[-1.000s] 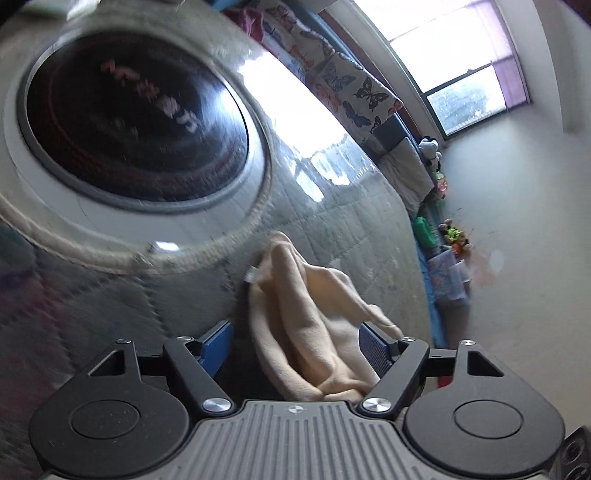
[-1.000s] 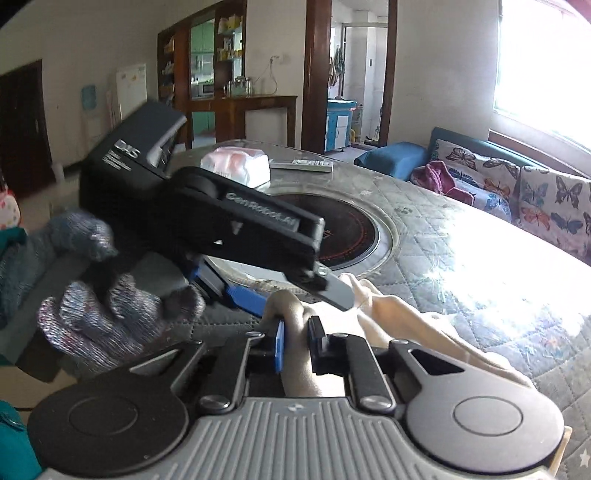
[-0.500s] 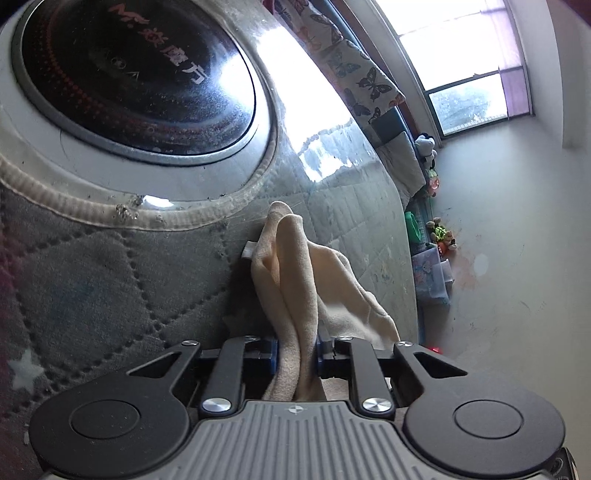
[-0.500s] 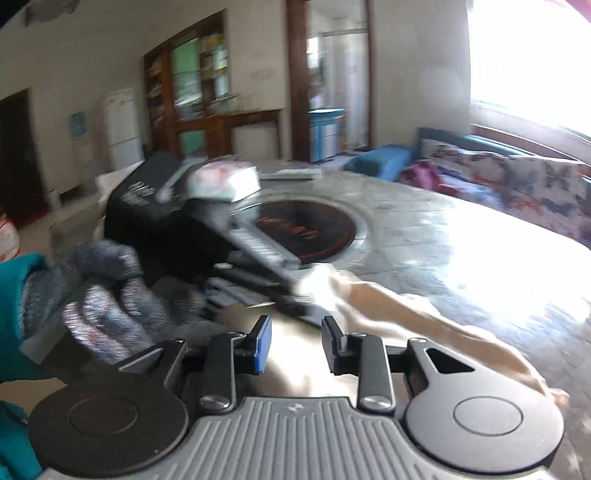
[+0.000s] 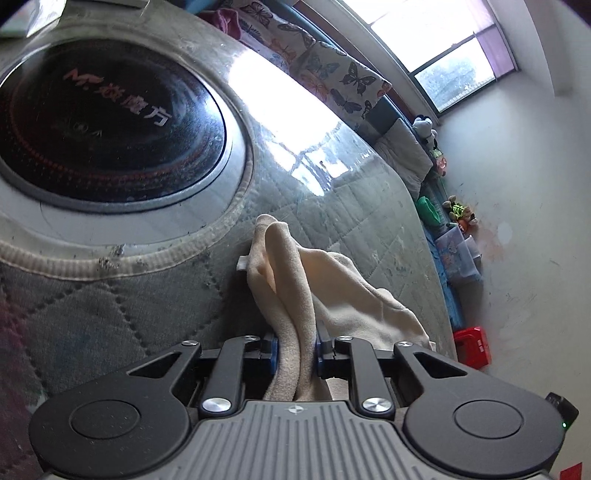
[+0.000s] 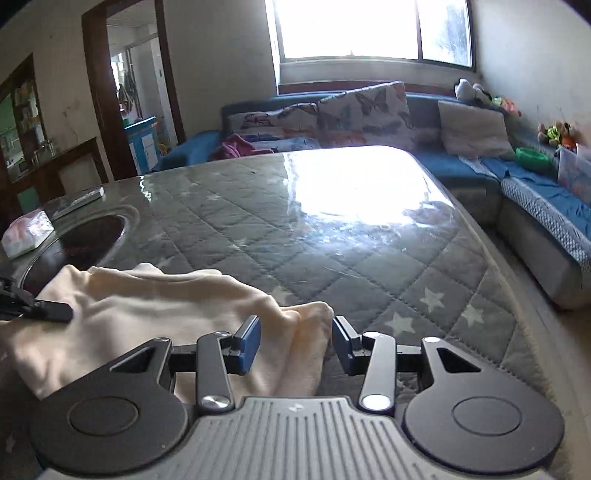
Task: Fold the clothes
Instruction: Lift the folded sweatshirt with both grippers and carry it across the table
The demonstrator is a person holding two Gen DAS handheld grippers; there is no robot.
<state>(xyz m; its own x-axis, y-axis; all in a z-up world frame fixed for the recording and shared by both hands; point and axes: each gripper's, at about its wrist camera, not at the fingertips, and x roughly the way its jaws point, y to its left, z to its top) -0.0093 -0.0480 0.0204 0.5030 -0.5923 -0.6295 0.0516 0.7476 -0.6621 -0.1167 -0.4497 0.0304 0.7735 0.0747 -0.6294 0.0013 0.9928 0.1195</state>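
Left gripper point(image 5: 295, 354): jaws drawn together, clamped on a bunched fold of the cream cloth point(image 5: 295, 280). Blue pads press the fabric from both sides; the fold runs up between them and away toward the far side.

Right gripper point(image 6: 295, 345): jaws apart, moderately wide. A corner of the cream cloth point(image 6: 155, 314) lies in the gap, just beside the left pad; whether the fabric touches that pad cannot be told. The right pad is clear of the fabric.

Cloth location: crumpled on the near part of the table point(image 6: 332, 240), on its grey quilted cover with white stars, just right of the round dark cooktop point(image 5: 96, 118) set into the table. The left gripper's tip shows at the near left edge of the right wrist view, on the cloth.

Far side: blue sofa point(image 6: 461, 162) with butterfly cushions point(image 6: 362, 114) under the window point(image 6: 369, 29).
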